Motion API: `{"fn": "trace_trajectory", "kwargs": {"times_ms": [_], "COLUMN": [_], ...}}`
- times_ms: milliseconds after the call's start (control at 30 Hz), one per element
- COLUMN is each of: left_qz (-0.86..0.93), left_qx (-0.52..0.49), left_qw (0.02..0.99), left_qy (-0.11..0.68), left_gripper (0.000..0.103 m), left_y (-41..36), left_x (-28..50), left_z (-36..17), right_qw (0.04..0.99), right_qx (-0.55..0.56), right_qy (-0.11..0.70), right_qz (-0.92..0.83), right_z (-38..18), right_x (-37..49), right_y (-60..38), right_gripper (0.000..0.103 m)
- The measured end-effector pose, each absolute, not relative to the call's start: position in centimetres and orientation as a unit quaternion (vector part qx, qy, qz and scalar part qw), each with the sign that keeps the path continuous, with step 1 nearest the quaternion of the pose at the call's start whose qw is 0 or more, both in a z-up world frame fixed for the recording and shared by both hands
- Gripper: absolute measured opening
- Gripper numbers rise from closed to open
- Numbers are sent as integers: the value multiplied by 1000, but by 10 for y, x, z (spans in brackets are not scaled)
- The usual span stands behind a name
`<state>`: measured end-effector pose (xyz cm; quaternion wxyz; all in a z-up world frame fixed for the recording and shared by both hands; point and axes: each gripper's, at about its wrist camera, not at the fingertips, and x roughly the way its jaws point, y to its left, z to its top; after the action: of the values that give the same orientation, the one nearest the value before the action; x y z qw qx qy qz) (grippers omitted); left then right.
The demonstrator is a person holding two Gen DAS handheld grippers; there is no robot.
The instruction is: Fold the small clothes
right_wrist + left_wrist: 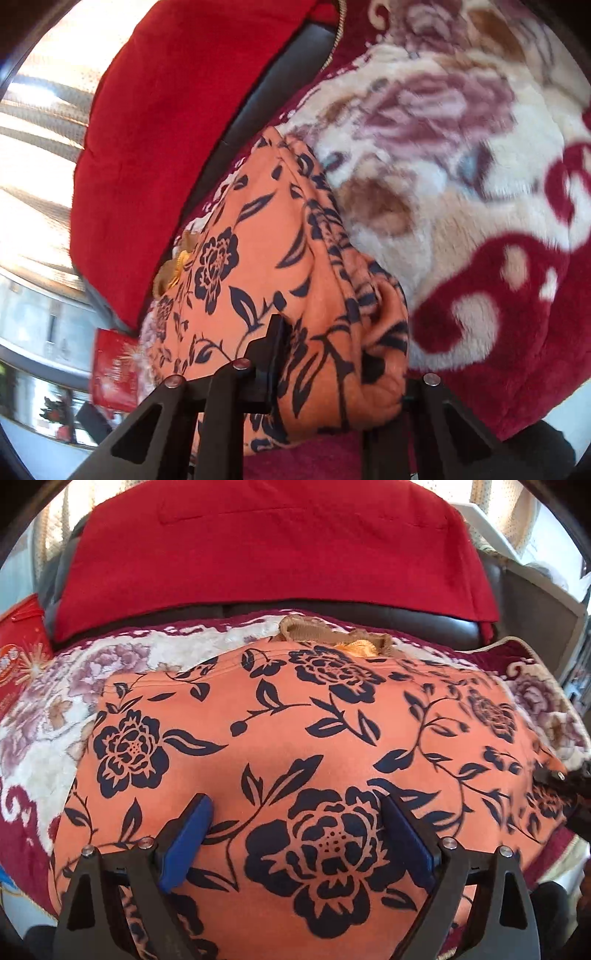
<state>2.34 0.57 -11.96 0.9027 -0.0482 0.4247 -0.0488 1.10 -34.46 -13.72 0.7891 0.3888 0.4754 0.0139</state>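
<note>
On the plush floral blanket (44, 716), seen from the left wrist, the orange garment (280, 716) with dark blue flowers lies spread and fairly flat, filling most of the view. The left gripper (297, 819) hovers over its near half, blue pads (188, 834) well apart, nothing between them. The near hem runs out of sight under the fingers, so I can't say how close they are to it. At the far edge a tan collar (306, 627) peeks out, with the red cushion (273, 546) behind it. At the right edge, a dark bit of the other gripper sits at the garment's side.

Over to the right wrist view, a bit blurred. The right gripper (321, 365) has a thick bunch of the orange cloth pinched in its jaws at the garment's near side edge, and folds pile up around the fingers. That reads as the opening of a fold: one side gripped, ready to carry across.

Next, I'd judge, the left needs to drop and pinch a matching edge so both travel together and the fold lands square. There's open blanket to the right of the garment, while the cushion crowds the far side.
</note>
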Motion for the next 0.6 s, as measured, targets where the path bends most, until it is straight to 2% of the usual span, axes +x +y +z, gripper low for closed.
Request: {"fn": "trace_trajectory", "kwargs": {"times_ms": [100, 233, 333, 433, 533, 600], "left_qz": [-55, 18, 92, 154, 150, 158], "left_qx": [-98, -159, -234, -276, -309, -302], "left_qw": [923, 941, 935, 917, 900, 902], "left_qy": [369, 297, 250, 245, 267, 264], "left_gripper": [93, 93, 93, 92, 91, 91], "left_y": [47, 125, 188, 228, 245, 247], "left_x": [9, -14, -32, -44, -41, -42], "left_z": [-96, -76, -84, -113, -126, -126], "right_qw": [836, 885, 893, 871, 822, 810], "right_qx": [329, 236, 174, 112, 82, 93], "right_qy": [437, 385, 373, 413, 507, 527], "right_qz": [32, 111, 182, 242, 244, 241], "right_z": [-82, -2, 17, -21, -100, -121], "right_x": [22, 38, 38, 33, 39, 42], "right_y": [-312, -222, -143, -55, -5, 1], "right_gripper": [15, 15, 15, 14, 15, 15]}}
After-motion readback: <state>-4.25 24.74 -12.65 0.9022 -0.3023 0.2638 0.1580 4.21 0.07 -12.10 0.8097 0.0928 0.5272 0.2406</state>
